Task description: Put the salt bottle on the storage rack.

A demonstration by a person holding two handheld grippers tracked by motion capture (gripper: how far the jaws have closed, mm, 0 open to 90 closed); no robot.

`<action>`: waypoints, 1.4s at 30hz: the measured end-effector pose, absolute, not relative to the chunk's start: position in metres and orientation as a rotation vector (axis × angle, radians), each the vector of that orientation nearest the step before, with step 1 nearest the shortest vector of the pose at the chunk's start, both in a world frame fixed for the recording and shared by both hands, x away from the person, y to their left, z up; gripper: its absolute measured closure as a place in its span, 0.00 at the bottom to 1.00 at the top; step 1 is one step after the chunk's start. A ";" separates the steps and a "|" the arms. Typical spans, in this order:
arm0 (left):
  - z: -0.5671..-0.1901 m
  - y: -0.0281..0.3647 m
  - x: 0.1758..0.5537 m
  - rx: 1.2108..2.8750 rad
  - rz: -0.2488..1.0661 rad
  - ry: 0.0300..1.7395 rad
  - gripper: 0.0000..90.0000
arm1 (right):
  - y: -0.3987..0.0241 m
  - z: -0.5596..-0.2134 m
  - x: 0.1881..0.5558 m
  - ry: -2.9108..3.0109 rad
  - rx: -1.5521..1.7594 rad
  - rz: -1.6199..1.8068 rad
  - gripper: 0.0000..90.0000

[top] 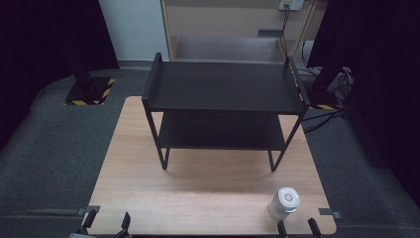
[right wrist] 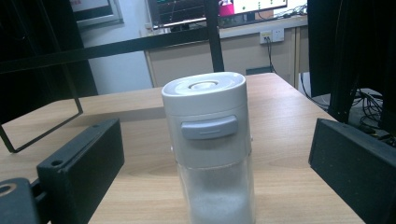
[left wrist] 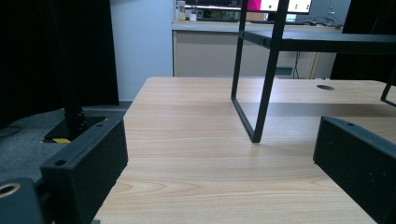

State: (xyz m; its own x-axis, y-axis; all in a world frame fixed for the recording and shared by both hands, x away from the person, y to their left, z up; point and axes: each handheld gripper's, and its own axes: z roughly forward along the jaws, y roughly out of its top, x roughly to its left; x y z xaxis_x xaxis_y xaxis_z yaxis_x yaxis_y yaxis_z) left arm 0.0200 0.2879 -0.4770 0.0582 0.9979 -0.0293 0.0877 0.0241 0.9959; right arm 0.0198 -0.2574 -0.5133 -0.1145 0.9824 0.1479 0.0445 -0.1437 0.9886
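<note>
At the near edge of the wooden tabletop, my left tool sat at the left corner with its two black jaws spread wide and nothing between them but bare wood. My right tool sat at the right corner, jaws equally wide apart and gripping nothing. A white-capped dispenser jar stood upright just ahead of that right tool, near the tabletop's front right corner. In the right gripper view the jar lay between the jaws without touching either; its clear lower body held white powder, and a grey tab sat on the cap's side. Farther back, in the middle of the tabletop, stood a black two-tier shelf rack on thin metal legs, both shelves bare. Beyond it a beige cabinet stood against the wall.
</note>
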 end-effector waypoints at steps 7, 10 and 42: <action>-0.477 0.287 0.022 1.282 1.099 1.238 0.02 | -0.256 -0.513 0.023 1.263 1.286 1.386 0.04; -0.477 0.287 0.023 1.285 1.098 1.237 0.02 | -0.256 -0.513 0.024 1.267 1.285 1.383 0.03; -0.478 0.288 0.026 1.299 1.079 1.234 0.03 | -0.242 -0.520 0.075 1.283 1.231 1.309 0.16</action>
